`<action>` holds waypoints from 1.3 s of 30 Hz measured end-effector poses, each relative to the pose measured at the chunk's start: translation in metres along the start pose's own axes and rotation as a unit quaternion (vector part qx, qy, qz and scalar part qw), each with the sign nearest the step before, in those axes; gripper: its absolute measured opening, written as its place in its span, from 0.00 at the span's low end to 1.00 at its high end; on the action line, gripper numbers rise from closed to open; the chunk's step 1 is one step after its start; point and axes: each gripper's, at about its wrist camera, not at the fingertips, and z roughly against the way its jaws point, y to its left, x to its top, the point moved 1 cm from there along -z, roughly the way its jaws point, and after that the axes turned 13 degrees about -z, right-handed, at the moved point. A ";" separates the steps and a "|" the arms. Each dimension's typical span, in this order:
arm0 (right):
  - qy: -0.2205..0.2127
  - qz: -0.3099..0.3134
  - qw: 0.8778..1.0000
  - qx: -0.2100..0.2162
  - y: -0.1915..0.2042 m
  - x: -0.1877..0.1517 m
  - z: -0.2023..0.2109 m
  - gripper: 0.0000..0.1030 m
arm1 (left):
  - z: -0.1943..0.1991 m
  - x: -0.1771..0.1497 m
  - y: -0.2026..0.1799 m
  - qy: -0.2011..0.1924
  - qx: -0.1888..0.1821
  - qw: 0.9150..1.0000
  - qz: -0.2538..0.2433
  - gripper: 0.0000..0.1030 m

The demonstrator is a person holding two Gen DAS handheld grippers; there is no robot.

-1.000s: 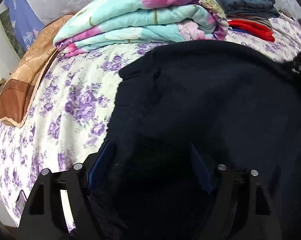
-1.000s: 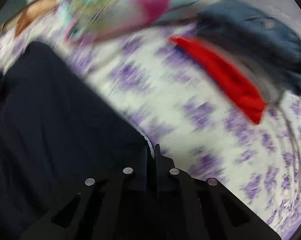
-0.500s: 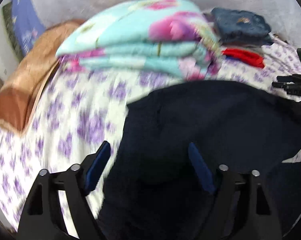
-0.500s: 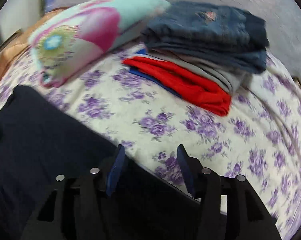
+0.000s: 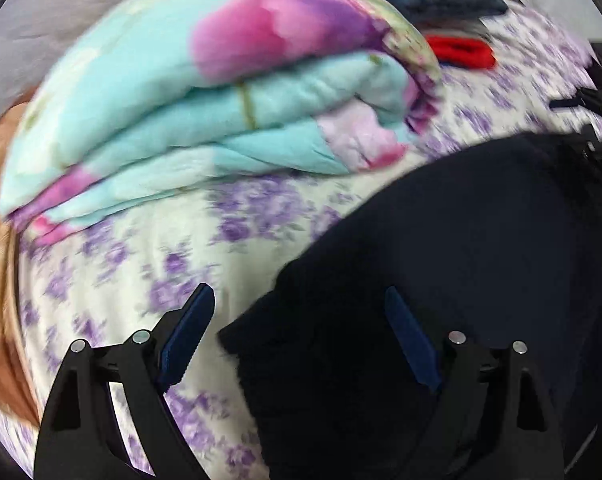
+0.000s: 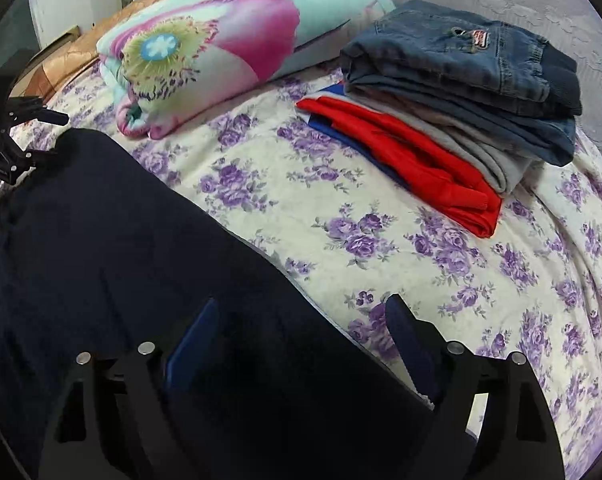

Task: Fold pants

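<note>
On bed: dark pants | left claw closing, ungripped; right claw opening, released | quilt, folded clothes beyond

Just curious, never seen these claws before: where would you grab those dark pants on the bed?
Probably the corner of the dark pants nearest the left gripper, coming from above. That edge lies flat on the flowered sheet, clear of the folded quilt.

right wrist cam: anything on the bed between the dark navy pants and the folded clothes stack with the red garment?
Nothing: only bare purple-flowered bedsheet separates the dark navy pants from the folded clothes stack, clearest in the right wrist view.
</note>
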 end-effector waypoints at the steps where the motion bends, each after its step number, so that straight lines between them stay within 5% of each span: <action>1: 0.001 -0.001 1.000 0.002 0.000 0.001 -0.002 0.83 | -0.005 0.001 -0.003 0.004 -0.005 1.000 -0.012 0.52; 5: 0.011 0.034 0.999 -0.003 0.015 0.004 -0.020 0.82 | -0.016 0.005 -0.011 0.016 0.015 0.998 -0.054 0.40; 8: 0.022 0.077 0.992 -0.093 0.026 0.007 -0.048 0.70 | -0.022 0.012 -0.006 0.021 0.016 0.999 -0.039 0.35; 12: 0.010 0.024 0.998 -0.050 0.021 0.018 -0.040 0.72 | -0.016 0.013 -0.003 0.023 0.006 1.000 0.003 0.36; 14: 0.000 0.021 0.999 -0.041 0.016 0.020 -0.029 0.76 | -0.007 0.010 -0.006 0.015 -0.004 1.000 -0.010 0.48; 16: 0.009 0.020 0.999 -0.025 0.010 0.018 -0.023 0.83 | -0.004 0.005 -0.007 0.020 -0.005 1.000 -0.011 0.70; 20: 0.027 0.062 0.996 -0.053 0.016 0.005 -0.034 0.82 | -0.012 0.001 -0.011 0.039 -0.010 0.999 0.001 0.73; 22: 0.038 0.063 0.997 -0.031 0.022 -0.002 -0.041 0.50 | -0.016 0.005 -0.016 0.040 0.000 0.999 0.002 0.73; 23: 0.045 0.057 0.997 -0.014 0.023 -0.003 -0.043 0.45 | -0.018 0.006 -0.019 0.040 0.003 0.999 -0.001 0.73; 27: 0.045 0.053 0.998 -0.005 0.030 0.001 -0.042 0.21 | -0.020 0.015 -0.027 0.035 0.018 0.999 -0.014 0.50; 28: 0.046 0.054 0.997 -0.003 0.031 0.002 -0.039 0.11 | -0.020 0.020 -0.029 0.033 0.024 0.999 -0.018 0.34; 29: 0.050 0.051 0.997 0.006 0.030 0.002 -0.035 0.09 | -0.015 0.022 -0.028 0.028 0.030 0.999 -0.019 0.20; 31: 0.052 0.033 0.998 0.032 0.026 0.002 -0.023 0.08 | -0.005 0.022 -0.025 0.016 0.020 1.000 -0.013 0.11; 39: 0.017 0.000 0.987 0.158 0.024 -0.039 0.092 0.07 | 0.098 -0.012 -0.042 -0.081 -0.011 0.997 -0.017 0.04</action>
